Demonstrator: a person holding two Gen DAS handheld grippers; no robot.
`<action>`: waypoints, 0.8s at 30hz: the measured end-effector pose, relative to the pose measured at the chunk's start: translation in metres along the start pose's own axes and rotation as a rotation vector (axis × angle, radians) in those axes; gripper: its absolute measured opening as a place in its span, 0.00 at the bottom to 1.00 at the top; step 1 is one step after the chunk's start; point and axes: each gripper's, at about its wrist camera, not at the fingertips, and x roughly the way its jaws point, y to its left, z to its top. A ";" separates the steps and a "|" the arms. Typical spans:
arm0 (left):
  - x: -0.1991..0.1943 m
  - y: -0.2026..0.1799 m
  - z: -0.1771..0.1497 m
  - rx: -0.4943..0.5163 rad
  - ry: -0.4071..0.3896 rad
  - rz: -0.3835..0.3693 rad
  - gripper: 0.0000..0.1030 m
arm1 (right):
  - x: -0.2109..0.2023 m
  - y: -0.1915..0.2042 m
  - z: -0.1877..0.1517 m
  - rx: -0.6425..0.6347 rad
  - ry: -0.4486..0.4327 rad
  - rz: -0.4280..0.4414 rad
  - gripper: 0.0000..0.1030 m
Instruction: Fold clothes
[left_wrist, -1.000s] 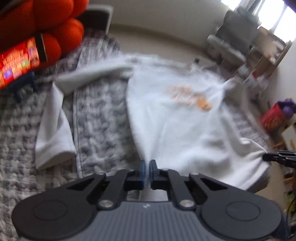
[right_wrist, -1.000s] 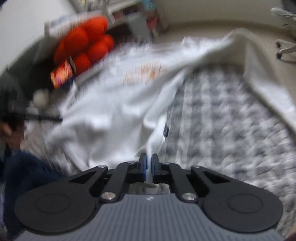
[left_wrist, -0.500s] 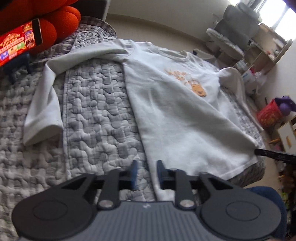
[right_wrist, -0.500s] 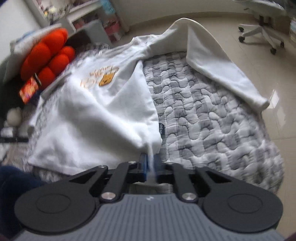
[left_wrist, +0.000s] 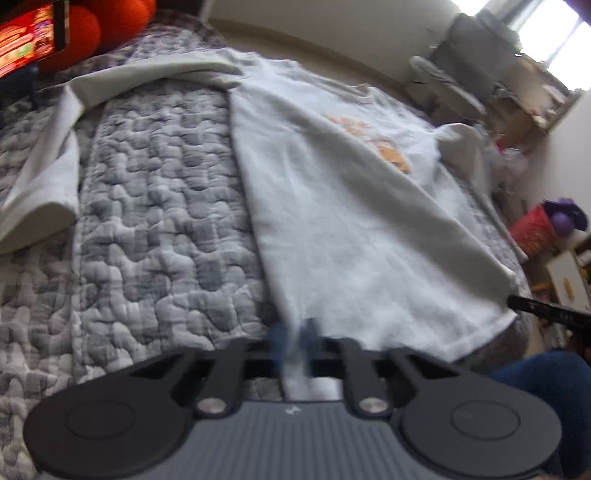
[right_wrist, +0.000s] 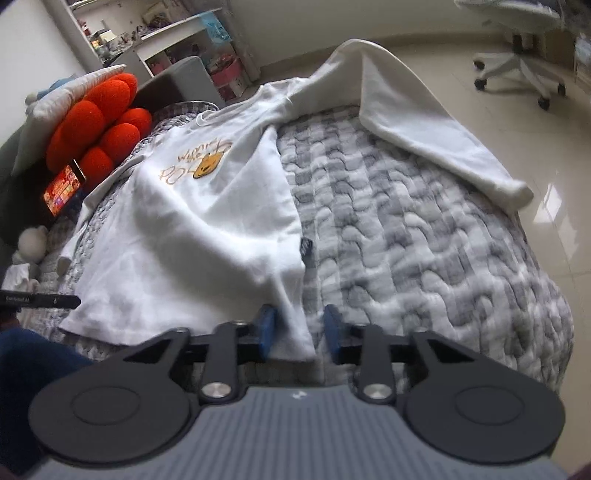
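Observation:
A white long-sleeved shirt (left_wrist: 351, 221) with an orange print lies face up on the grey quilt (left_wrist: 155, 221), sleeves spread to both sides. My left gripper (left_wrist: 295, 336) is low at the shirt's near hem corner, shut on the white cloth that runs between its blurred fingers. In the right wrist view the shirt (right_wrist: 203, 221) reaches down to my right gripper (right_wrist: 299, 332). Its blue pads stand apart with the other hem corner lying between them, and the jaws are closing.
An orange cushion (right_wrist: 99, 133) and a lit phone (right_wrist: 62, 188) sit at the bed's far left. An office chair (right_wrist: 517, 62) stands on the tiled floor. One sleeve (right_wrist: 424, 122) hangs over the quilt's edge. A person's blue-clad leg (left_wrist: 546, 376) is close by.
Both grippers have sunk toward the bed and the shirt has settled flat. The left jaws opened, then shut on the hem. The right jaws, earlier pinched on the hem, now stand apart.

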 end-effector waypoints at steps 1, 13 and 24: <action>-0.004 -0.001 0.003 -0.015 0.000 0.003 0.04 | 0.003 0.003 0.002 0.001 0.005 -0.002 0.08; -0.099 -0.015 -0.005 0.038 -0.120 0.078 0.03 | -0.078 0.029 0.013 0.048 -0.079 0.126 0.07; -0.056 0.018 -0.004 0.017 -0.039 0.152 0.11 | -0.018 0.014 0.007 -0.085 0.019 -0.009 0.29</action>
